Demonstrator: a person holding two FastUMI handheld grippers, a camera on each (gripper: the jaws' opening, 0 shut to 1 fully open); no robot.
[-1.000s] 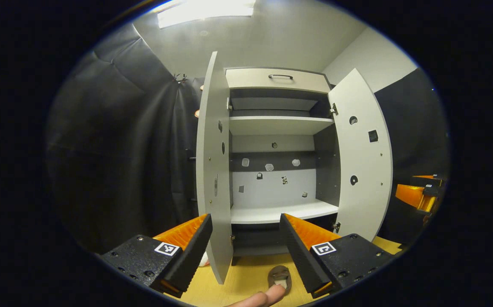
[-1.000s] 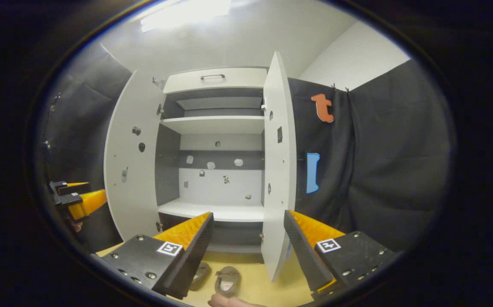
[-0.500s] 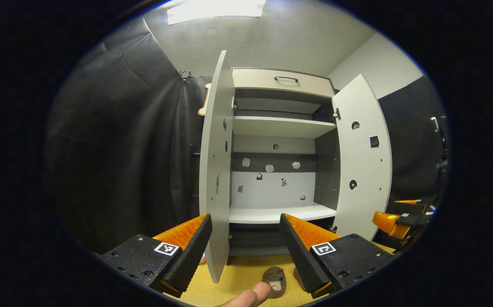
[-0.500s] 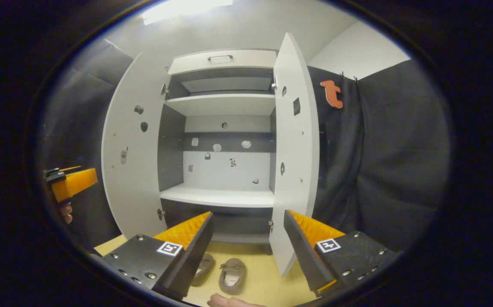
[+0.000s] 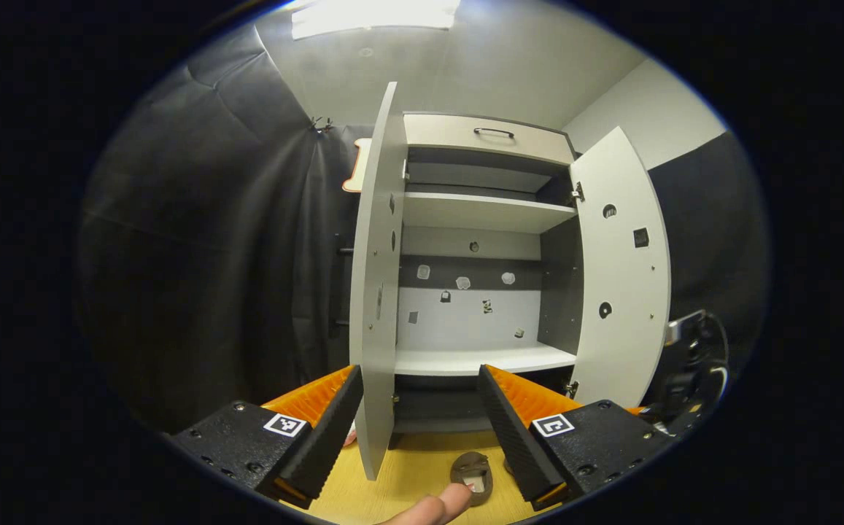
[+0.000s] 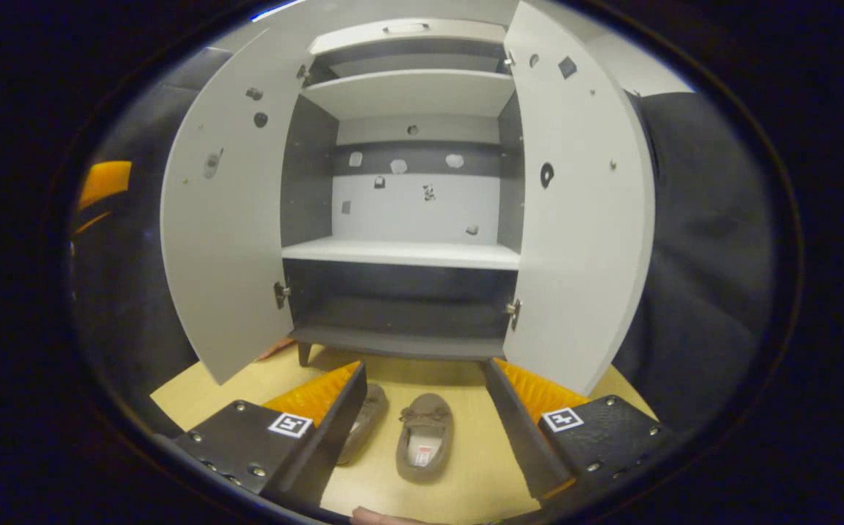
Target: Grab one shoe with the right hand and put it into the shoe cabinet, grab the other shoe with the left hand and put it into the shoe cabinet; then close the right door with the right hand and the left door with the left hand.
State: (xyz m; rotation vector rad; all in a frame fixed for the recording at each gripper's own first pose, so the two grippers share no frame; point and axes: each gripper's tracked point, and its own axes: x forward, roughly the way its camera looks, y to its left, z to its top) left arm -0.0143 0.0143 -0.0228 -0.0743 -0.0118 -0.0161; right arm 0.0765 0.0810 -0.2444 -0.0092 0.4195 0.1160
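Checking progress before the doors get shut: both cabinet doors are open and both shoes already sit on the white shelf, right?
Not quite. Both doors are open, but the right gripper view shows both shoes on the floor before the cabinet; the white shelf is bare.

Your left gripper (image 5: 418, 419) is held level, with its two fingers spread wide and nothing between them; one fingertip of your hand (image 5: 440, 505) shows below it. Your right gripper (image 6: 425, 415) is tilted downward, its fingers also wide apart and holding nothing.

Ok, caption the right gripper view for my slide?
Open right gripper poised above two brown shoes before the open, empty shoe cabinet.
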